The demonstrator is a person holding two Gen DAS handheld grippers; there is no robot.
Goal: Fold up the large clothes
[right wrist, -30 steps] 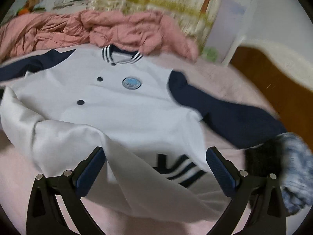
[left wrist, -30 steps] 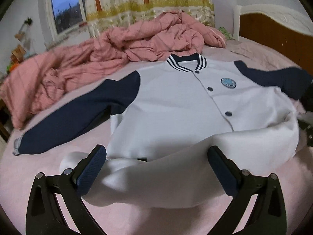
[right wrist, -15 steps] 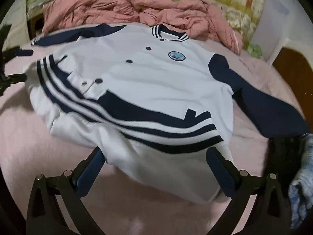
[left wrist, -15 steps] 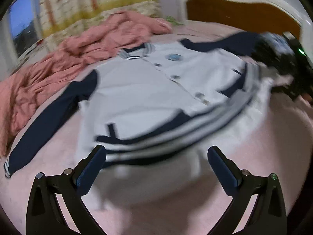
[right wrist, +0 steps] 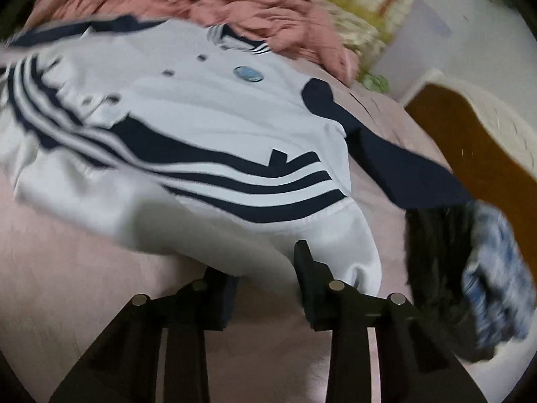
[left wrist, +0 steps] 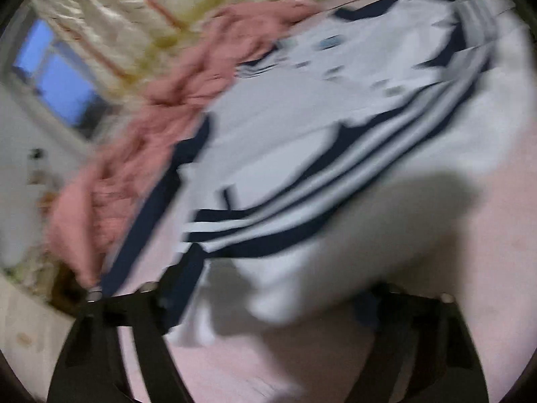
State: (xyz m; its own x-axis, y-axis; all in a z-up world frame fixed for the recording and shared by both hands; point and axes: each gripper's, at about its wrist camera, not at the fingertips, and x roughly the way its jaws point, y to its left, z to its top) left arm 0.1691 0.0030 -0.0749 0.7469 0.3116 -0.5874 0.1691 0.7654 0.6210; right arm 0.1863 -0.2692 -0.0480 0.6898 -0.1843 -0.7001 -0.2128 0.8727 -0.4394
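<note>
A white jacket with navy sleeves and navy stripes (left wrist: 335, 127) lies on the pink bed, its bottom part folded up over the front. The left wrist view is blurred. My left gripper (left wrist: 268, 288) is open, its fingers (left wrist: 178, 288) wide apart at the folded white edge, which hangs over the gap. In the right wrist view the jacket (right wrist: 201, 107) fills the middle. My right gripper (right wrist: 265, 288) has narrowed around the white folded corner (right wrist: 335, 255); whether it pinches the cloth is unclear.
A crumpled pink quilt (left wrist: 161, 107) (right wrist: 235, 10) lies behind the jacket. A wooden headboard (right wrist: 476, 141) stands at the right. A dark and blue bundle (right wrist: 470, 282) lies on the bed sheet (right wrist: 67, 285) beside the right sleeve. Curtains and a window (left wrist: 57, 74) are behind.
Both cameras have tilted and moved in closer to the folded edge. My right gripper's fingers have closed in from wide open. The left fingers stay wide apart.
</note>
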